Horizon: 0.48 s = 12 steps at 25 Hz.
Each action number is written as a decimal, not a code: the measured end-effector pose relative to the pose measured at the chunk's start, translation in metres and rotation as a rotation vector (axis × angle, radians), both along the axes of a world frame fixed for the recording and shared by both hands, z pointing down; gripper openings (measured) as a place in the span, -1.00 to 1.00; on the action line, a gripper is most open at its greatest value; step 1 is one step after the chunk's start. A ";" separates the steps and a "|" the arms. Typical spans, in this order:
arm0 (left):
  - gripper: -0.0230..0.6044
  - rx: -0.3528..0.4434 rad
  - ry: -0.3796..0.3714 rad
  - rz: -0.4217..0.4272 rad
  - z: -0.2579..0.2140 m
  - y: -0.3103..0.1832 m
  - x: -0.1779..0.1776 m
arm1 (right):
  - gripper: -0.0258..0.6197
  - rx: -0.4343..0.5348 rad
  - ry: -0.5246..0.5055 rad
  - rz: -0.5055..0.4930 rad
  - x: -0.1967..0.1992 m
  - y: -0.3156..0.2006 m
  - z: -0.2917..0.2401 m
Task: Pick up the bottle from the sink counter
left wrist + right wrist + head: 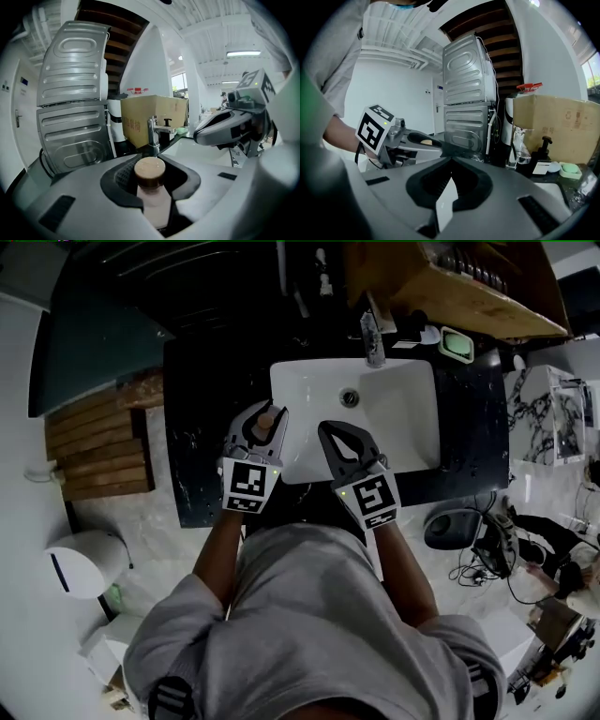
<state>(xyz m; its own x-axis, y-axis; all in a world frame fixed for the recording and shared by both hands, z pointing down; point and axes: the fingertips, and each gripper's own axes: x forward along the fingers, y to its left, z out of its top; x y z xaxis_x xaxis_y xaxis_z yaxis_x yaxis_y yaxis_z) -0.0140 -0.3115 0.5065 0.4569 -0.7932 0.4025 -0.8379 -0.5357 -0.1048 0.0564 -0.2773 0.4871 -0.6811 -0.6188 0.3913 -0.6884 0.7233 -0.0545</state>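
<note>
A small pale bottle with a tan round cap stands upright between the jaws of my left gripper, which is shut on it, over the left rim of the white sink. In the left gripper view the bottle fills the gap between the jaws, cap up. My right gripper hovers beside it at the sink's front edge, shut, its tips meeting with nothing held. The right gripper view shows the left gripper at the left with the bottle's cap peeking out.
A chrome faucet rises behind the basin. A green soap dish and a dark pump bottle sit on the black counter. A cardboard box lies behind. Stacked grey machines stand at the left.
</note>
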 end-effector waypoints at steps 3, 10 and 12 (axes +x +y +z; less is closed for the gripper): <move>-0.57 -0.002 -0.003 0.007 -0.003 -0.004 0.020 | -0.89 -0.002 0.004 0.004 0.018 -0.007 0.003; -0.57 -0.006 -0.004 0.067 -0.006 -0.004 0.076 | -0.89 -0.006 -0.024 0.066 0.067 -0.014 0.006; -0.57 -0.010 -0.008 0.085 -0.007 -0.004 0.091 | -0.89 -0.007 -0.033 0.084 0.081 -0.015 0.007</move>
<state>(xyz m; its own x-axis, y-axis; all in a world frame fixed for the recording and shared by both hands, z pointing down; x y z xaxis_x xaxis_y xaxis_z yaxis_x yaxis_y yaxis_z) 0.0774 -0.3155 0.4993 0.5189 -0.7475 0.4147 -0.7885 -0.6059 -0.1056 0.1370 -0.2923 0.4939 -0.6395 -0.6715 0.3743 -0.7443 0.6626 -0.0829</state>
